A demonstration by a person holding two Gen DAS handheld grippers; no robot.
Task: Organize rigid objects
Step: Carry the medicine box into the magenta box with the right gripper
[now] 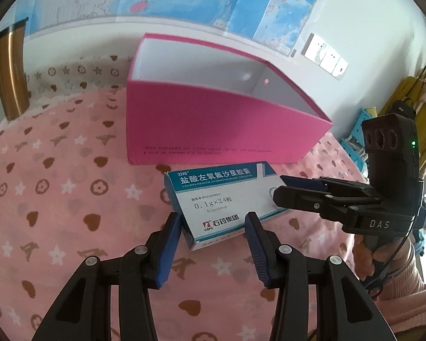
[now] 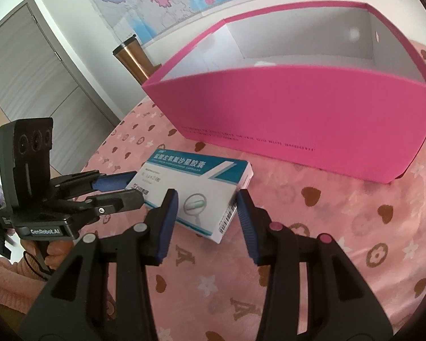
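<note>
Two grippers bracket one medicine box (image 1: 224, 201) lying flat on the pink patterned cloth (image 1: 56, 199); left gripper (image 1: 214, 221) has its fingers spread, not gripping, the box's near short end sitting just ahead and between the blue pads (image 1: 170, 244); right gripper (image 2: 204, 199) also spread, the box's barcode end between its tips; seen from the left camera the right gripper comes in from the right side over the box's far corner, contact cannot be told; box long axis runs ahead and slightly rightward from the left tool, diagonal to its closing line; left gripper looks better lined up for a pinch across the short width; pink open bin (image 1: 213, 125) stands directly beyond the box, nothing visible inside, so the likely move is clamp, lift, carry forward over the near wall; copper tumbler (image 1: 8, 71) far left, out of the way.
</note>
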